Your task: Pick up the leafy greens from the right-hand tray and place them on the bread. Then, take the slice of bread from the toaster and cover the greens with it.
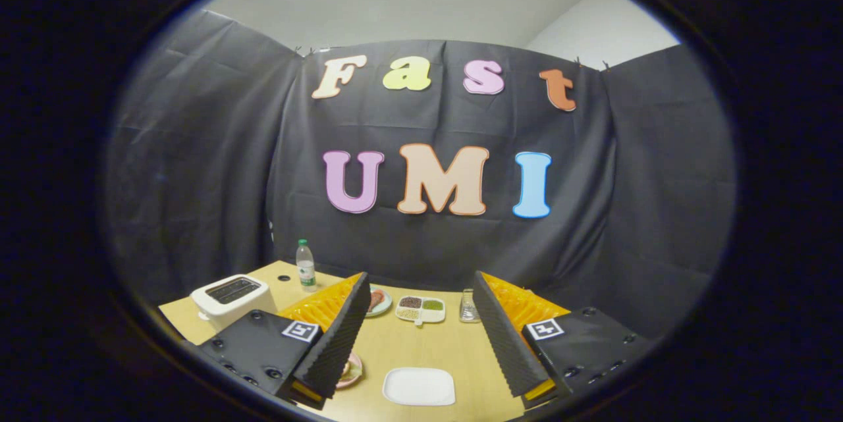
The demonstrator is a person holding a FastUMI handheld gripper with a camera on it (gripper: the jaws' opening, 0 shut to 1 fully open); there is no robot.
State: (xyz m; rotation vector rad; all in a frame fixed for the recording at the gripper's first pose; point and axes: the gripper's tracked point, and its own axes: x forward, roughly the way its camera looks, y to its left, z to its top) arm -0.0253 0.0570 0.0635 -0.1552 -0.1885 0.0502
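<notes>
My gripper (pixel 420 284) is open and held above the near end of a wooden table (pixel 421 346), with nothing between its fingers. A white toaster (pixel 230 297) stands to the left of the left finger; its top slots look dark, and I cannot tell whether bread is in them. A pink plate (pixel 350 370) peeks out from under the left finger, its contents mostly hidden. Beyond the fingers lies a white divided tray (pixel 421 309) with a small green portion (pixel 433 305) and other fillings. A round plate (pixel 380 301) with reddish food lies just left of that tray.
A white rectangular plate (pixel 419 386) lies on the table between the fingers, close to me. A clear water bottle (pixel 305 265) stands behind the toaster. A glass (pixel 468 307) stands to the right of the divided tray. Black cloth walls close the table in.
</notes>
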